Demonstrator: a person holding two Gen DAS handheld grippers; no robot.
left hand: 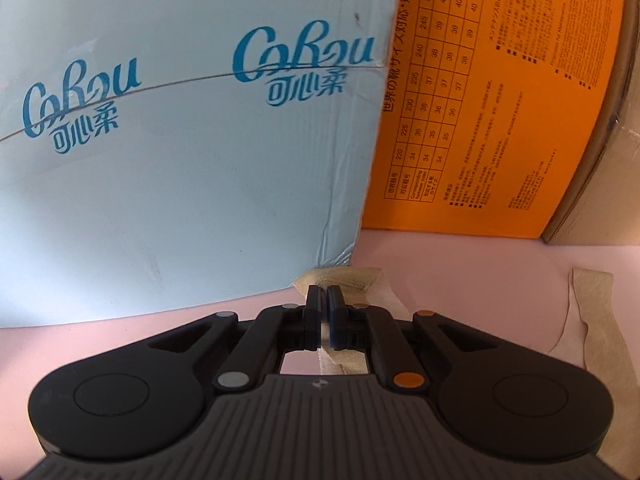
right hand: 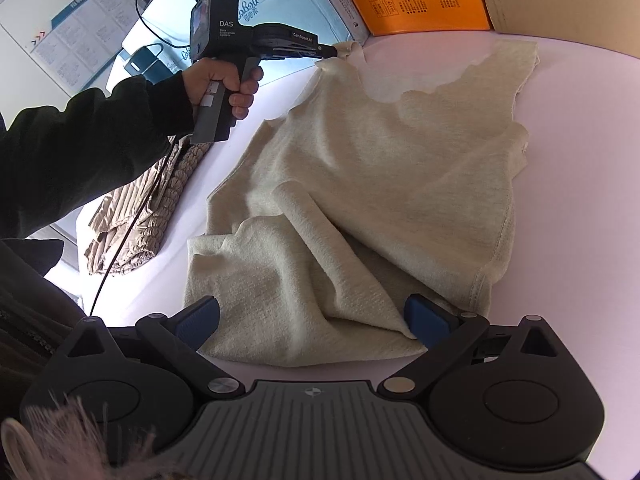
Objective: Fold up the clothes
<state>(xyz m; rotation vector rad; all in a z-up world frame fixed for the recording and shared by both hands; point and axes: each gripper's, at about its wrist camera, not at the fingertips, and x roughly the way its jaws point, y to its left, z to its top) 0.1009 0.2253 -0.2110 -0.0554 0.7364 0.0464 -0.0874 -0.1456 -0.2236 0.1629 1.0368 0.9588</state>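
A cream sleeveless knit top [right hand: 360, 184] lies on the pink table [right hand: 580, 160], neckline at the far end and hem bunched near me. My left gripper [left hand: 324, 300] is shut on the top's shoulder strap [left hand: 344, 280]; it also shows in the right wrist view [right hand: 336, 51] pinching that strap at the far left. The other strap [left hand: 592, 312] lies flat to the right. My right gripper [right hand: 316, 320] is open, its blue pads either side of the crumpled hem, not gripping it.
A pale blue carton [left hand: 180, 140] and an orange box [left hand: 500, 120] stand along the table's back edge, with a brown cardboard box [left hand: 608, 184] at the right. A tan ribbed garment [right hand: 136, 216] lies at the left table edge.
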